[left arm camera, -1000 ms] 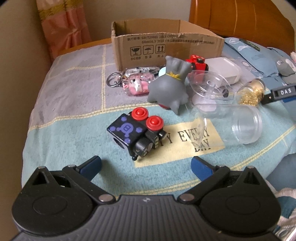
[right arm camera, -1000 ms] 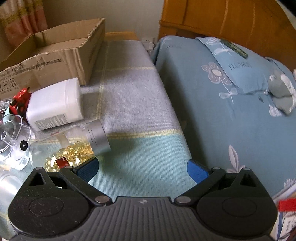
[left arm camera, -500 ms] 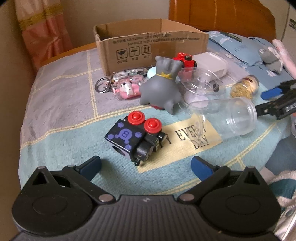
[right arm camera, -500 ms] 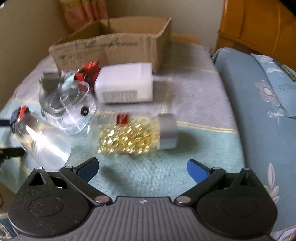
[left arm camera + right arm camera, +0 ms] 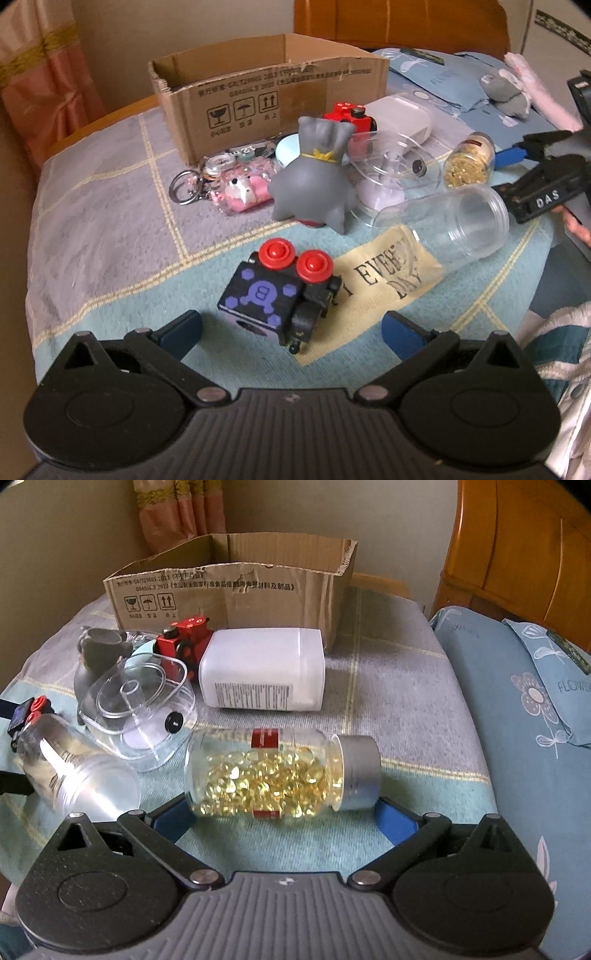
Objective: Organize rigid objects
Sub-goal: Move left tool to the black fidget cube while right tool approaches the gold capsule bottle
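From the left wrist view, the left gripper (image 5: 291,330) stands wide open and empty, its blue pads low over the blanket (image 5: 110,229); the black cube toy (image 5: 275,297), with purple marks and two red buttons, lies between and just ahead of the pads, touching neither; beyond it a grey figurine (image 5: 314,181) stands among a keyring cluster (image 5: 225,181), a clear lid (image 5: 391,170) and a red cube toy (image 5: 349,112); a clear empty jar (image 5: 450,225) lies on its side to the right, partly over the yellow lettered patch (image 5: 384,277); the cardboard box (image 5: 266,92) sits open at the back; the right gripper (image 5: 535,177) shows at the right edge, near a capsule bottle (image 5: 469,164). From the right wrist view, the right gripper (image 5: 284,818) is also spread wide, holding nothing; the capsule bottle (image 5: 266,775), full of yellow capsules and capped in grey, lies on its side just ahead of the blue pads, its ends near each pad, though contact cannot be told; a white bottle (image 5: 262,668) lies on its side behind it, just before the cardboard box (image 5: 236,587); the clear lid (image 5: 136,701) and the clear empty jar (image 5: 74,771) lie to the left; a blue pillow (image 5: 535,701) fills the right.
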Demonstrator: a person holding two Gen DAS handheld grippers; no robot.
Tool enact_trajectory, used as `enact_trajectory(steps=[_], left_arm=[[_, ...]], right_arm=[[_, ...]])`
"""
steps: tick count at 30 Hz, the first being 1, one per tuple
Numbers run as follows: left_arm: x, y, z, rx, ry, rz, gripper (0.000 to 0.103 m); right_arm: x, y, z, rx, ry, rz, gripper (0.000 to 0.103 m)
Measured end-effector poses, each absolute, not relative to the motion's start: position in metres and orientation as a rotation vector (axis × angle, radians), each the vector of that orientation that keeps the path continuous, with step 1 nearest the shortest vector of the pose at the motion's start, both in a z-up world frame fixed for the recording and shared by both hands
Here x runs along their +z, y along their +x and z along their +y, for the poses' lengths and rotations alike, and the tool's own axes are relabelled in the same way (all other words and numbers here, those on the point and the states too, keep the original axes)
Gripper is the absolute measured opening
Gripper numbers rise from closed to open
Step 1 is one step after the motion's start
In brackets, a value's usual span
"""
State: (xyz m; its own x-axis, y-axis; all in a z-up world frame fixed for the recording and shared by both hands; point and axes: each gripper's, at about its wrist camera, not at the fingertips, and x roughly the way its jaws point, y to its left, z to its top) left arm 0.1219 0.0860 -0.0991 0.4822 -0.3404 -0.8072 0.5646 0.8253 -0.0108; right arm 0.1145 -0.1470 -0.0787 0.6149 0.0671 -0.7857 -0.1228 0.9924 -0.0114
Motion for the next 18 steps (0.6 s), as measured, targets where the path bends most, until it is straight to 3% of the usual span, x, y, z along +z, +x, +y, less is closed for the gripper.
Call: enact_trajectory(steps=[12, 18], left_arm=[[-0.099, 0.144, 0.09, -0.679, 0.334, 0.9, 0.101], [-0.093, 0.146, 0.087, -0.731, 0.366, 0.899, 0.08]], right_arm=[[-0.08, 0.125, -0.144, 0.097, -0.065, 0.905, 0.103], [-0.08, 0.124, -0.144, 0.097, -0.065, 0.892, 0.103]])
